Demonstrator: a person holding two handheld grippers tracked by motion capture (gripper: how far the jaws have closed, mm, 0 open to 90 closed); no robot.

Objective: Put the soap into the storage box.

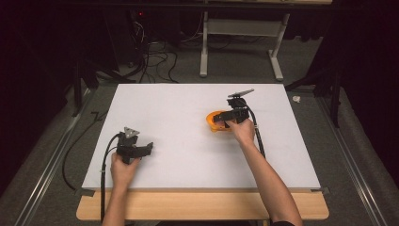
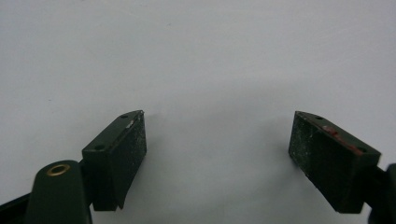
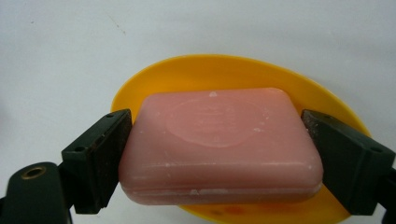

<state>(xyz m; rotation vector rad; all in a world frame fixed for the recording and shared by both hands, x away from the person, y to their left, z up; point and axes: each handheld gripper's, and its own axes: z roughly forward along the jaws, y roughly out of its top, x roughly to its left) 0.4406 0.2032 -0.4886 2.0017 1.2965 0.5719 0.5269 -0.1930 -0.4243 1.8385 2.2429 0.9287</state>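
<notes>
pink soap bar [image 3: 219, 144] is clamped by right gripper [image 3: 217, 154] over yellow dish [image 3: 224, 70], long axis spanning the jaws; left gripper [image 2: 217, 149] is held released near the table's [image 1: 188, 117] front-left corner.

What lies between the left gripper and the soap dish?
Nothing: in the high view, bare white table separates the left gripper from the orange soap dish.

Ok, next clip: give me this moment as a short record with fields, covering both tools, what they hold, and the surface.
surface: white table
left tool: open, jaws wide apart, nothing between them, near the table's front left
right tool: jaws against both ends of the pink soap bar
soap bar: over the orange dish; lifted or resting, cannot tell
dish: on the table, right of centre
work in hand: right tool gripping the soap at the dish
</notes>
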